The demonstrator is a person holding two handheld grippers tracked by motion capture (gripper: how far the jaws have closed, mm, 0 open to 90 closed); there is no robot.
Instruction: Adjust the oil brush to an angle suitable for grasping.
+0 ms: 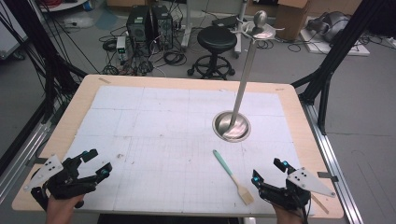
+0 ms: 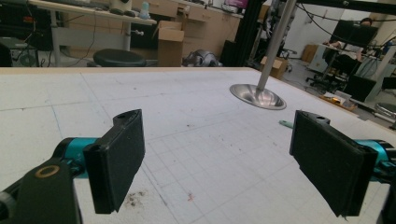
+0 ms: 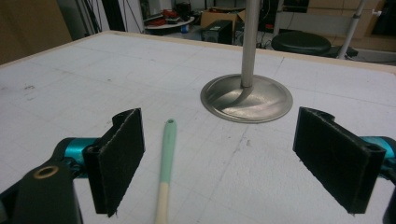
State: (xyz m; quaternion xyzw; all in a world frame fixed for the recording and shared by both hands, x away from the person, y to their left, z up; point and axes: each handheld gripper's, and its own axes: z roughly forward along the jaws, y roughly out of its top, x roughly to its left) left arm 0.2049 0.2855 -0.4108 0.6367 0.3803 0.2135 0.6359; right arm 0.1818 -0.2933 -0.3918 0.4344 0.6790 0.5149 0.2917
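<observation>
A brush [image 1: 232, 175] with a mint-green handle and a pale wooden head lies flat on the white mat, near the front right. In the right gripper view its handle [image 3: 166, 163] runs up between the jaws, closer to the left one. My right gripper [image 1: 270, 171] stands open just right of the brush head, nothing in it. A metal stand [image 1: 232, 125] with a round base and a tall pole topped with hooks rises behind the brush. Over the front left of the table my left gripper [image 1: 97, 162] is open and empty. The stand's base [image 2: 258, 96] shows far off in the left gripper view.
A white gridded mat [image 1: 177, 140] covers most of the wooden table [image 1: 299, 116]. Behind the table stand a black stool [image 1: 216, 44], computer towers [image 1: 149, 23] and loose cables on the floor. Black frame posts [image 1: 336, 51] flank the table.
</observation>
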